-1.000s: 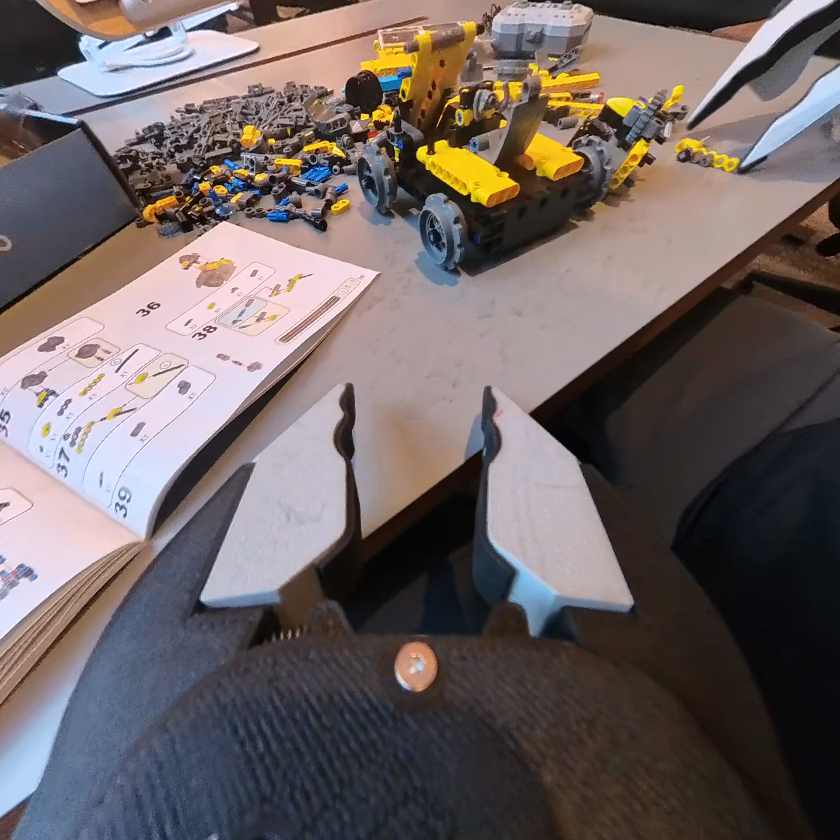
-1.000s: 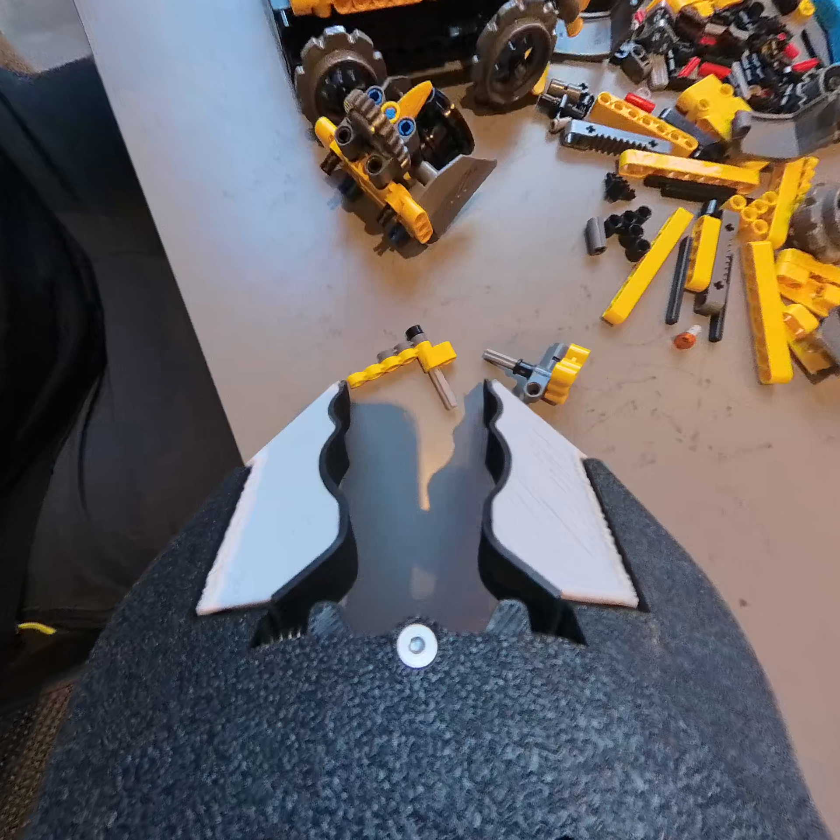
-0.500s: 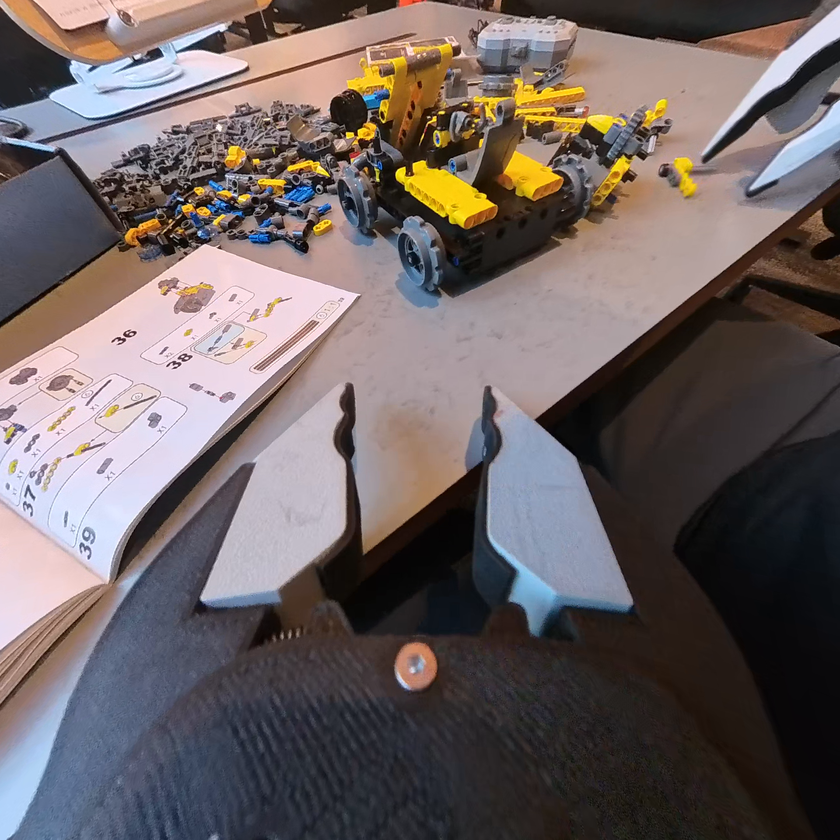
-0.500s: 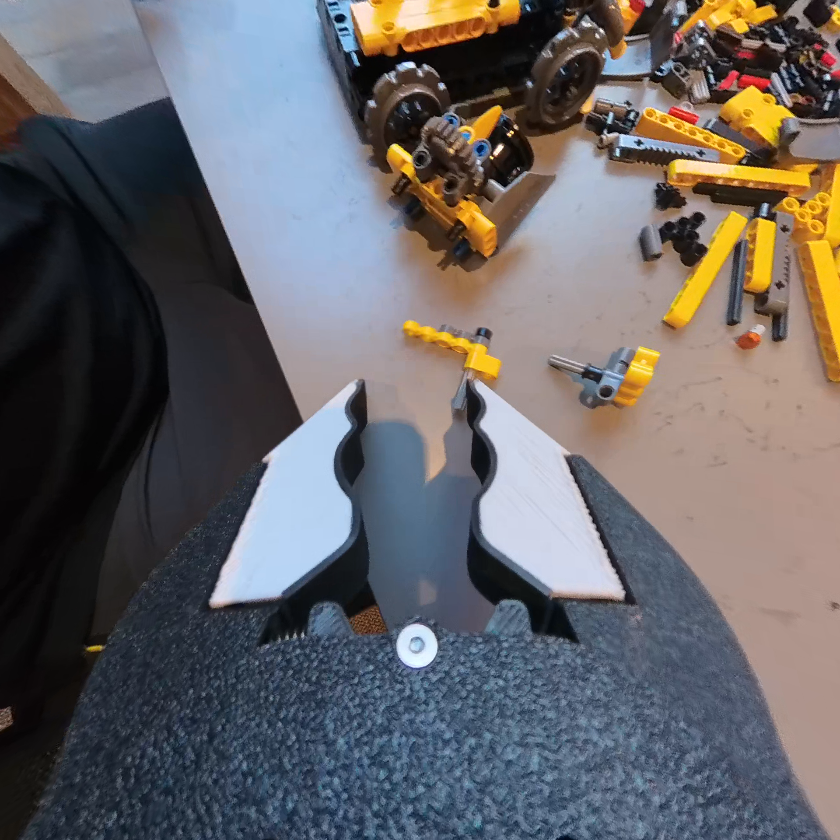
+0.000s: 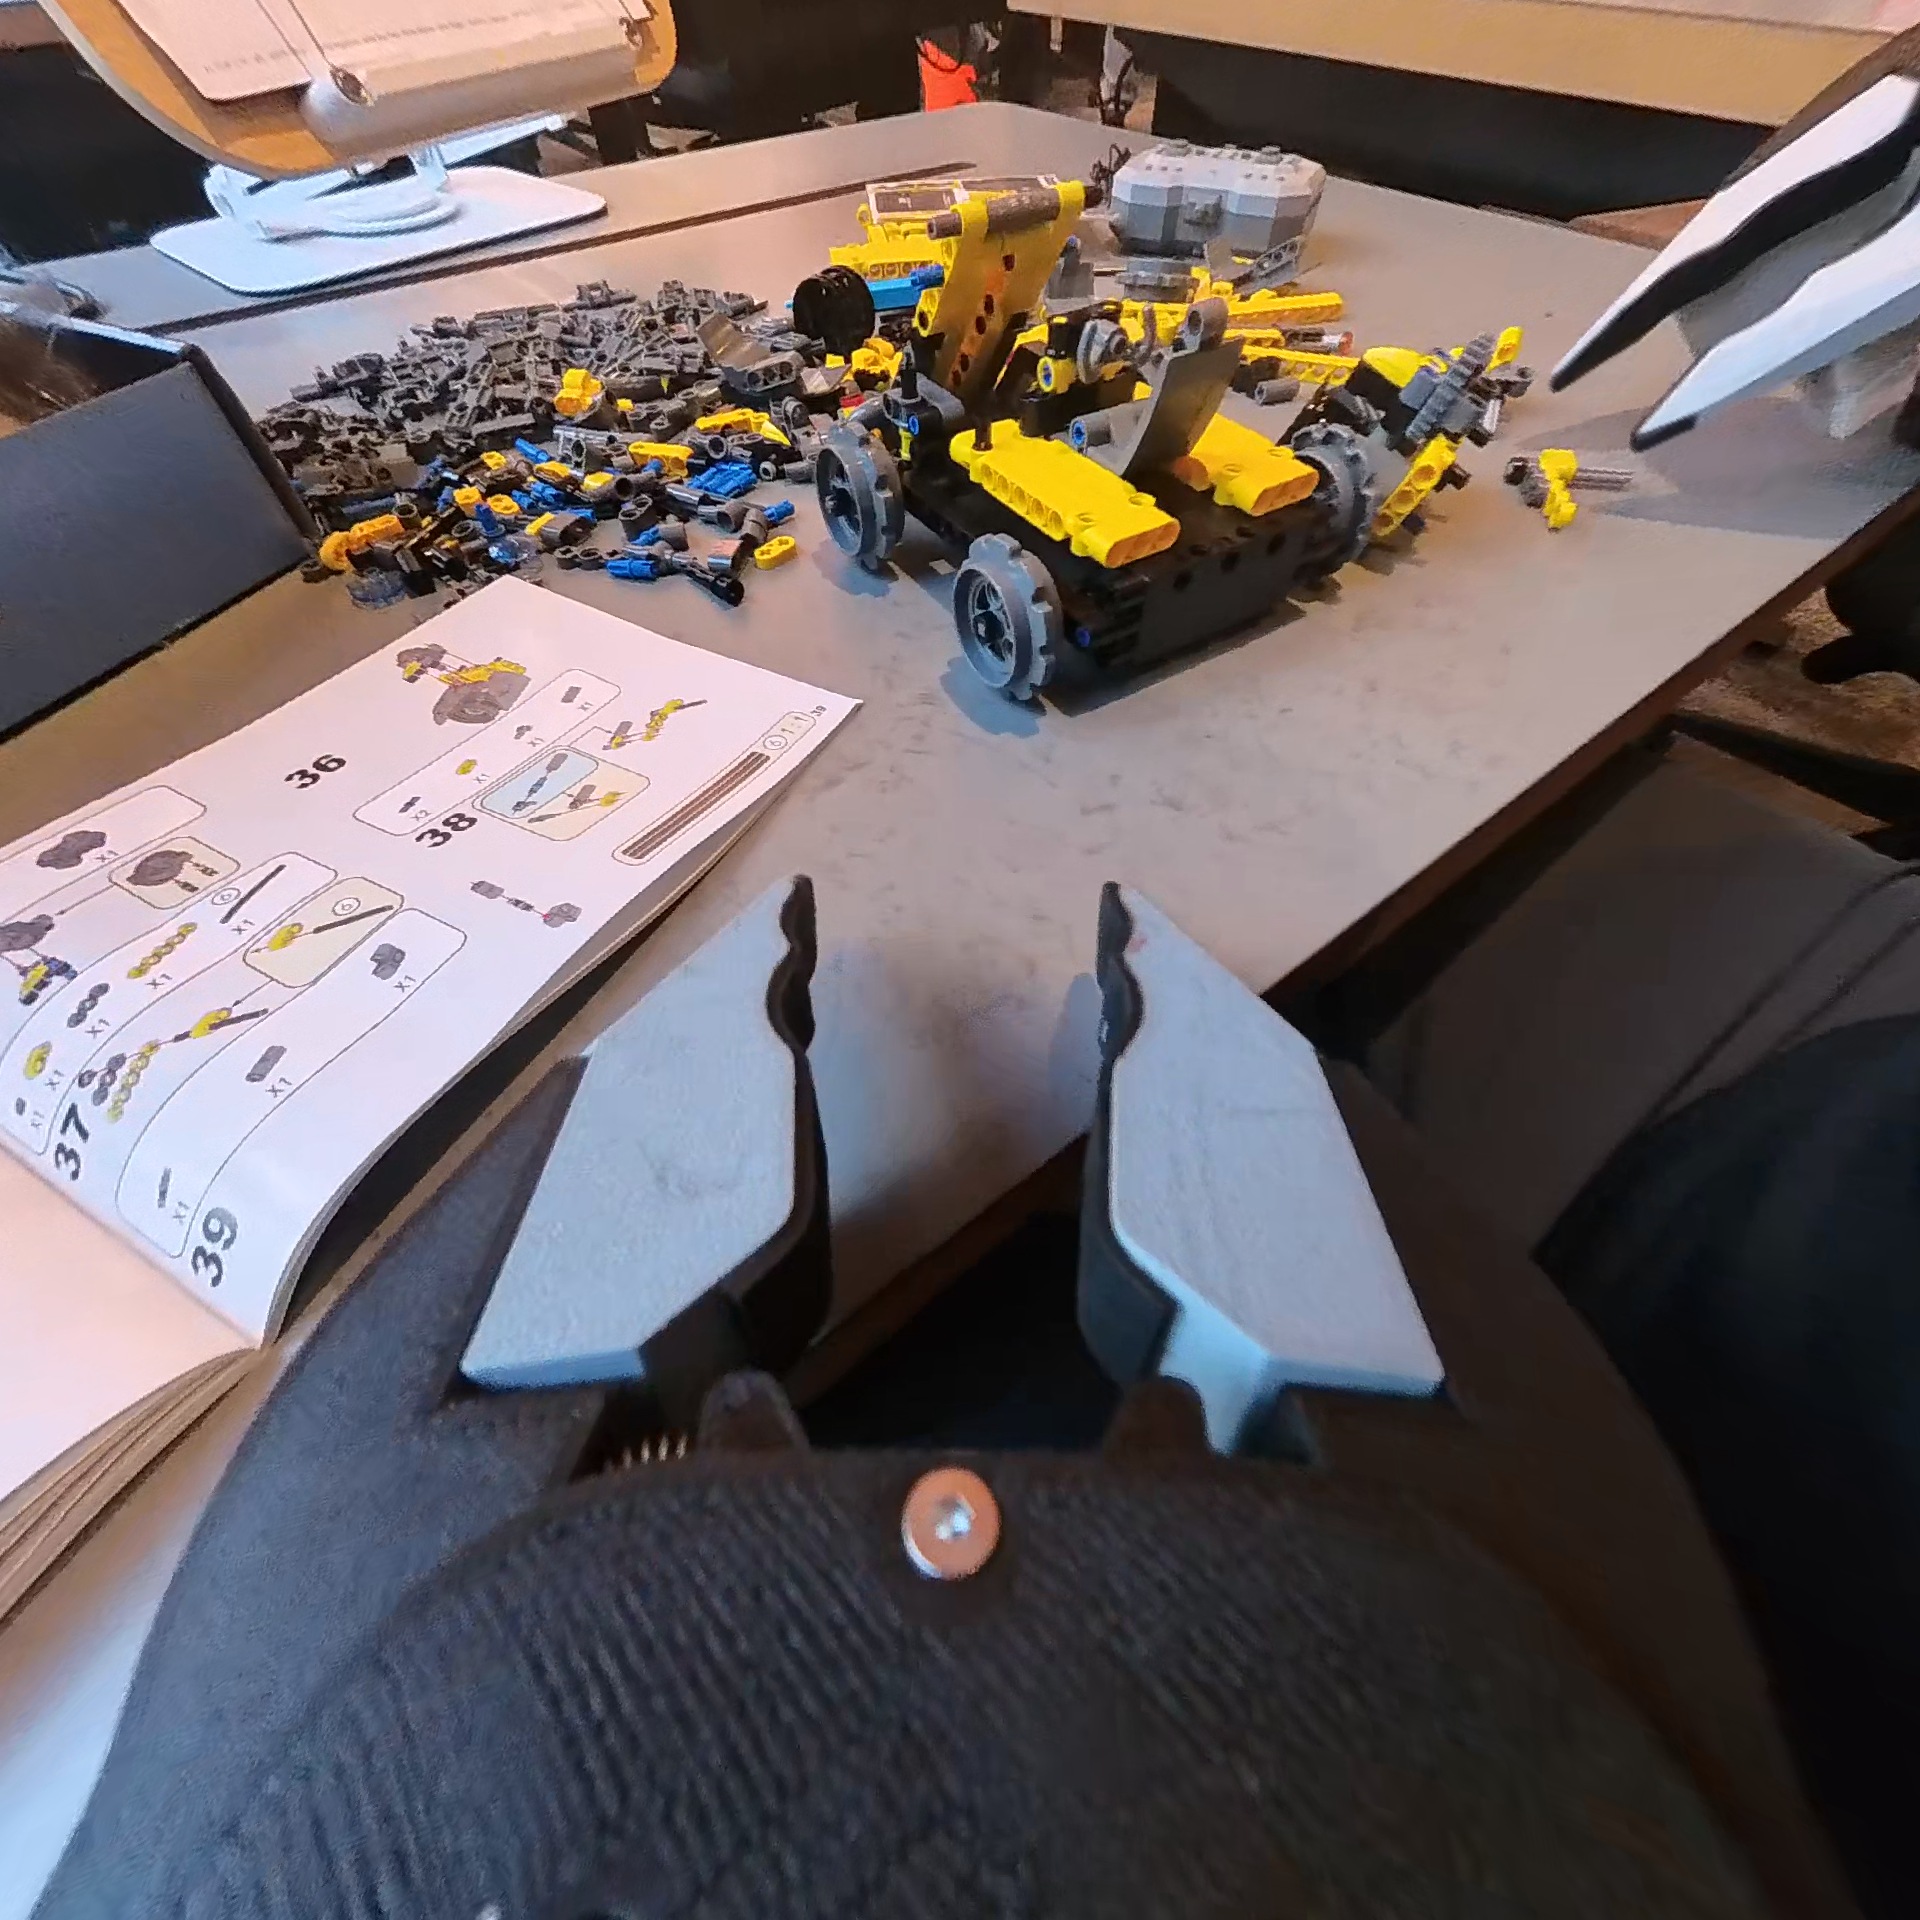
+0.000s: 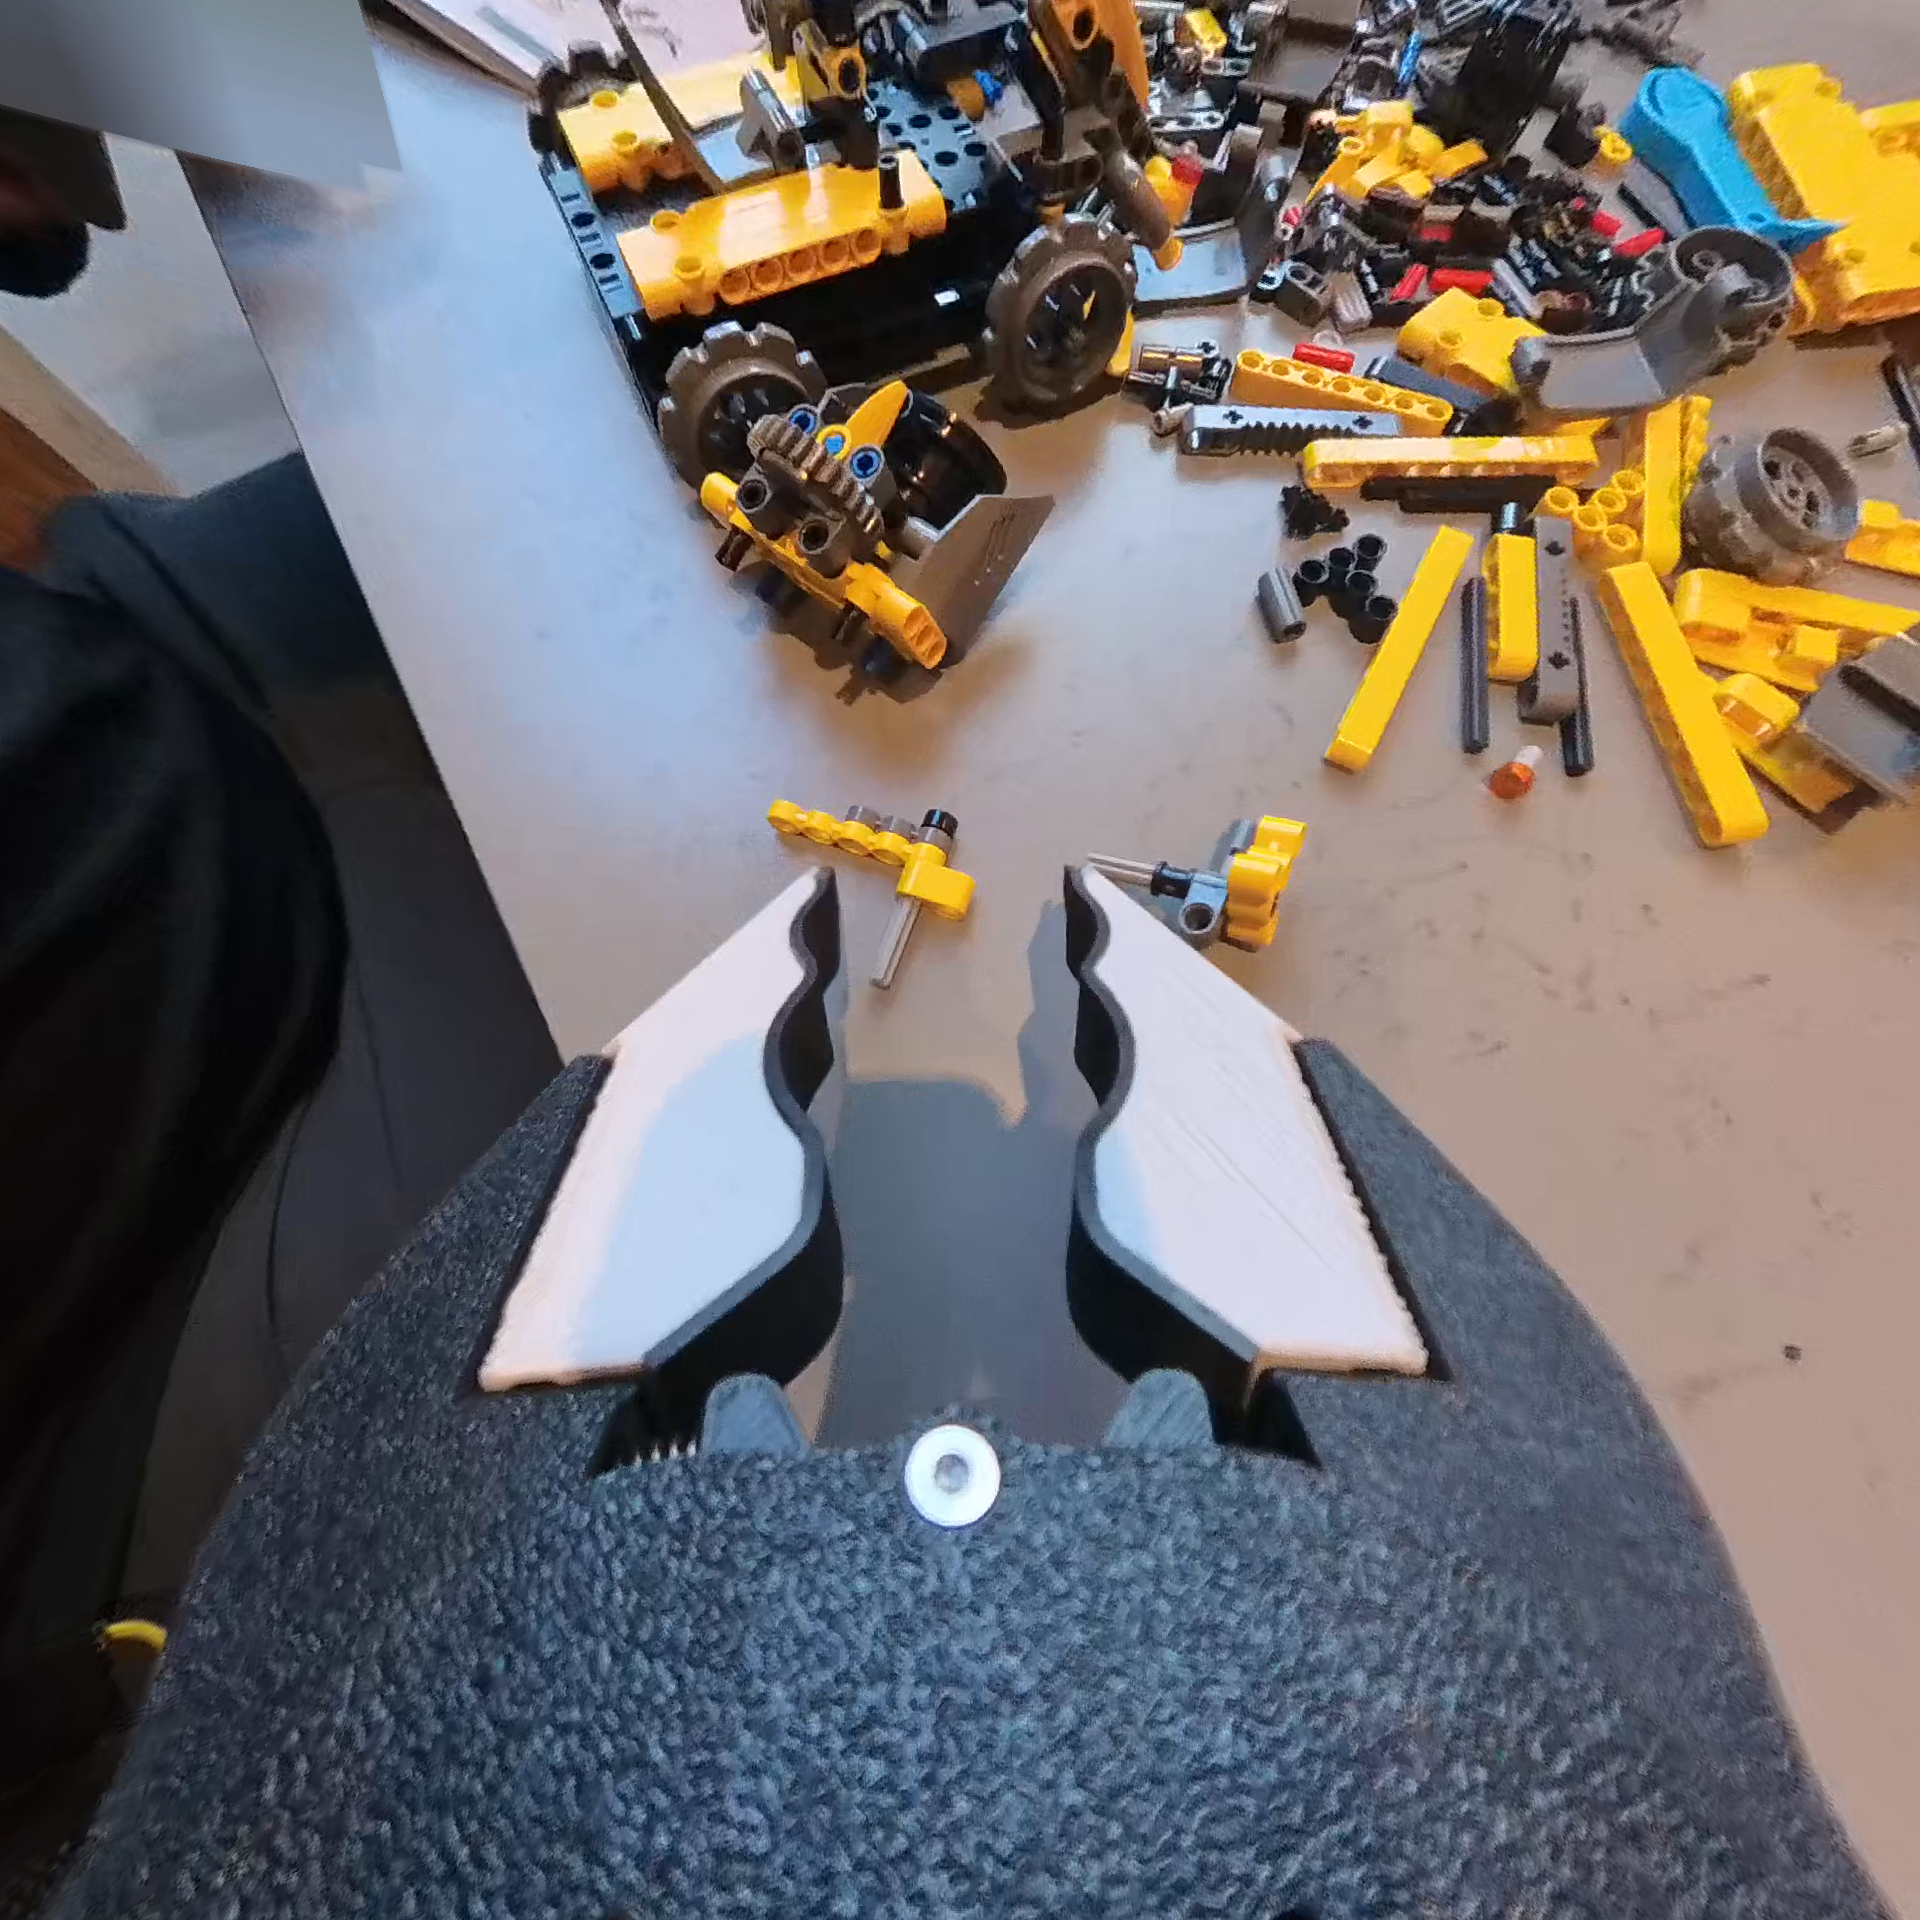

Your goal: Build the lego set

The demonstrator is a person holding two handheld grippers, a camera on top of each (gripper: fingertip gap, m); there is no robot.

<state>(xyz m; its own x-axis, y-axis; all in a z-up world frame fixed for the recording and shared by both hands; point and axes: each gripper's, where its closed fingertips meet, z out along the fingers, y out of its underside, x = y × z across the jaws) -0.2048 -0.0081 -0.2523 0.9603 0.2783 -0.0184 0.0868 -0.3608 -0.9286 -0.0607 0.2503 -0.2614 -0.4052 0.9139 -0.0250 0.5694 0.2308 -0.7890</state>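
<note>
My right tongs (image 6: 951, 894) stand wide and empty over the counter (image 6: 1455, 1091), a small yellow pin assembly (image 6: 902, 868) just beyond the tips and another yellow-and-grey piece (image 6: 1236, 883) beside the right finger, perhaps touching. My left tongs (image 5: 954, 914) gape wide, holding nothing, near the open instruction booklet (image 5: 343, 914).

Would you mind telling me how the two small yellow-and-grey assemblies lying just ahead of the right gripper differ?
The left assembly has a thin yellow beam of holes crossed by a grey axle; the right assembly is a chunky yellow connector on a grey joint. The left lies between the right gripper's fingertips, the right outside them. Both rest on the table.
</note>
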